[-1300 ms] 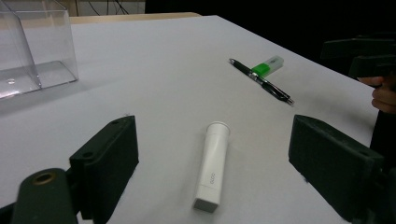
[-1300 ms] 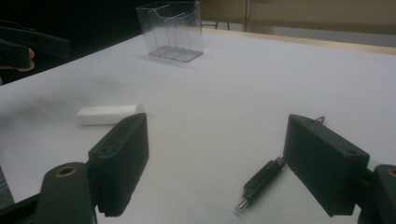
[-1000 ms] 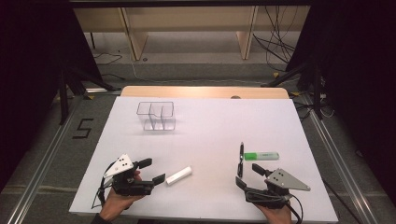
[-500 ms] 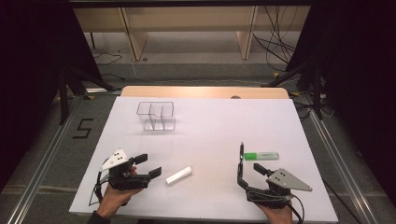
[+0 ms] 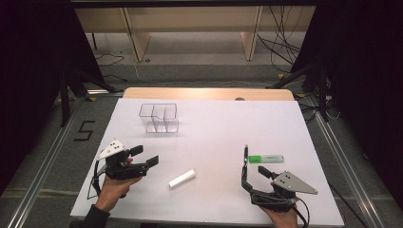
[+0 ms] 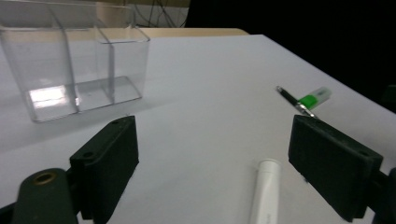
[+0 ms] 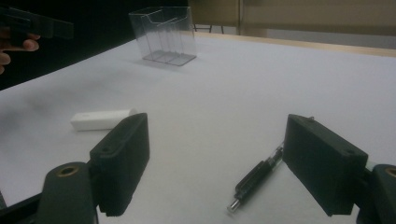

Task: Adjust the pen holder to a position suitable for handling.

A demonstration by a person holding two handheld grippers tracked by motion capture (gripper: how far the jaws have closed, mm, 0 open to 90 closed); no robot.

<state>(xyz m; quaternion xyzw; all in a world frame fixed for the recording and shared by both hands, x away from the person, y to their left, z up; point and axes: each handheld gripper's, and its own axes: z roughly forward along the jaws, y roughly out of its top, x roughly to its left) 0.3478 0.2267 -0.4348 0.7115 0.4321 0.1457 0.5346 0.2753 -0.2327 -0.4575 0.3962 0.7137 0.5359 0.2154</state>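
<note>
I see the white tube lying flat on the table, near the front and a bit left of the middle. Its long side runs on a slant: one end points near and left, the other far and right. In my left gripper view the tube lies ahead between the two jaws, closer to the right one, and nothing touches it.

My left gripper is just to the left of the tube and aims right, toward it. Its jaws are wide apart and hold nothing.

My right gripper is at the near right. Its jaws are wide apart too, and they hold nothing. A black pen lies just past them, and its long side runs near to far. In my right gripper view the pen lies on the table between the jaws, not touched. A green marker lies just right of the pen, and its long side runs left to right.

A clear box with walls inside stands far off on the left side of the table, well apart from the tube.
</note>
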